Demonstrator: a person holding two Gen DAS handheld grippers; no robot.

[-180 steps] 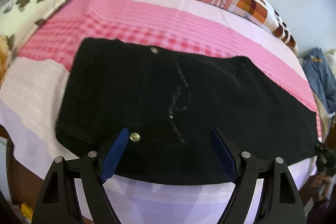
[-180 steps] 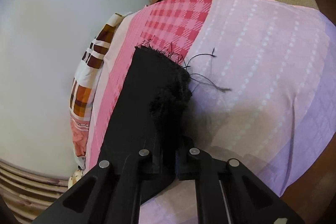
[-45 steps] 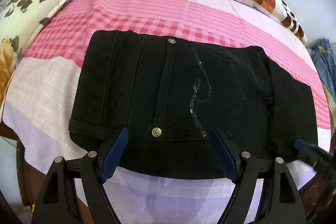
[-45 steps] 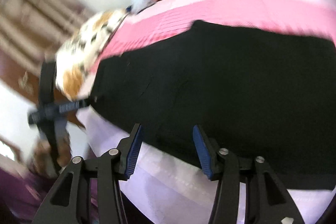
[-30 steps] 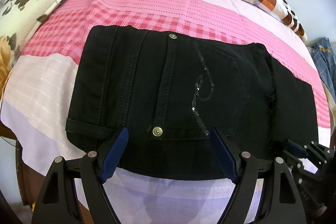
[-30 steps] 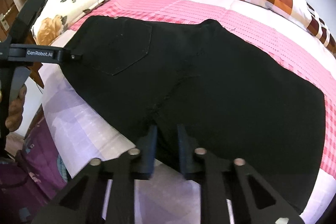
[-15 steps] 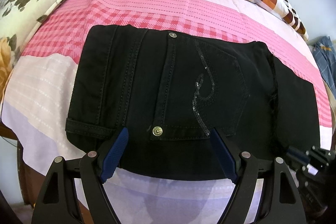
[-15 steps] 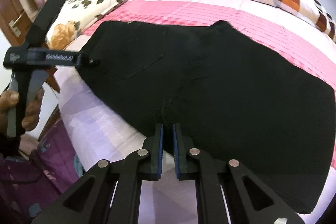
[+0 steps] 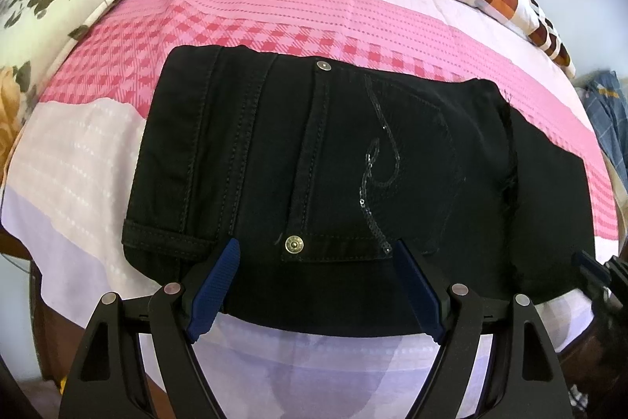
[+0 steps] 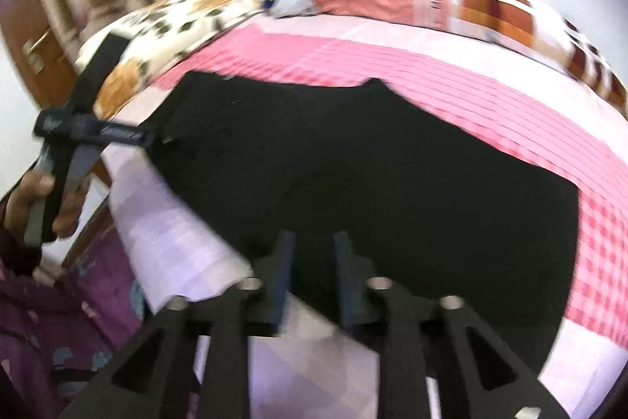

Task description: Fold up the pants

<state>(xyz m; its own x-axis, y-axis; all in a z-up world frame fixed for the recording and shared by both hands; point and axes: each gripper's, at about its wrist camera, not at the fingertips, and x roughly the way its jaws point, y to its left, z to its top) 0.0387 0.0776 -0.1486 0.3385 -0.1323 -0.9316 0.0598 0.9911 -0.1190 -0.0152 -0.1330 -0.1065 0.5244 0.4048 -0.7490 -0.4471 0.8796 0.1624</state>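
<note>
One fold is already in the black pants (image 9: 353, 160): they lie flat on the pink-and-lilac bedsheet (image 9: 78, 160), near the bed's front edge, with the frayed leg hem laid over the seat just right of the sequinned back pocket. A second ago the right tool (image 10: 312, 268) was pinched on the near edge of the cloth; now its jaws are opening and it has lifted a little, with the dark fabric showing behind the gap and, as far as the blur allows, no longer squeezed by the pads. I read that as the folded layer being set down and let go, so the first fold is placed and a further fold across would be the step left. The left tool (image 9: 314, 285) has not changed: its blue pads stand spread wide above the near edge by the brass rivet, gripping nothing. The left wrist view gives the sharp detail, namely stitching, rivets, the sequin swirl, the hem line and a sliver of the other tool at the far right. The right wrist view, smeared by motion, shows what that one cannot: the whole outline of the folded pants, the person's hand (image 10: 35, 199) holding the left tool's handle beside the bed, a purple garment below and curtains behind.
</note>
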